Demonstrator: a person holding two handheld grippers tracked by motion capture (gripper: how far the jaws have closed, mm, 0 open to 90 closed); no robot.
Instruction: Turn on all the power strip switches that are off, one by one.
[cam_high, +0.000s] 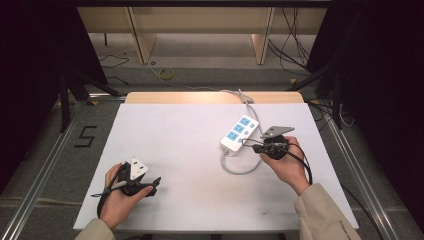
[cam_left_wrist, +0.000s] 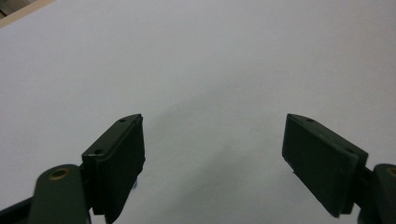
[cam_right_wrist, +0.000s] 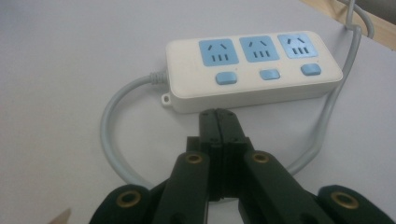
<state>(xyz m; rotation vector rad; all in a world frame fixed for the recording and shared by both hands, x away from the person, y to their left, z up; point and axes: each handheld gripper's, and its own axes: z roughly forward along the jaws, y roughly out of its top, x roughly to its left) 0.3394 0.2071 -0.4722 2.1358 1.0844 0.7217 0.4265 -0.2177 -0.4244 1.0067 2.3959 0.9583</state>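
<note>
A white power strip (cam_high: 240, 132) with three blue sockets and three blue switches lies right of the table's middle. Its grey cable (cam_high: 235, 169) loops off its near end, and another run of cable leads to the far edge. In the right gripper view the power strip (cam_right_wrist: 252, 74) lies just beyond the jaw tips, its grey cable (cam_right_wrist: 112, 135) curling to the left. My right gripper (cam_high: 246, 143) is shut with nothing between its jaws, tips close to the strip's near side. My left gripper (cam_high: 156, 186) rests near the front left, jaws open over bare table (cam_left_wrist: 210, 70).
The white table top (cam_high: 175, 135) has a wooden strip (cam_high: 200, 97) along its far edge. Beyond it are the floor, loose cables (cam_high: 295, 45) and wooden furniture legs. Black curtains stand at both sides. A "5" mark (cam_high: 85, 136) is on the floor at left.
</note>
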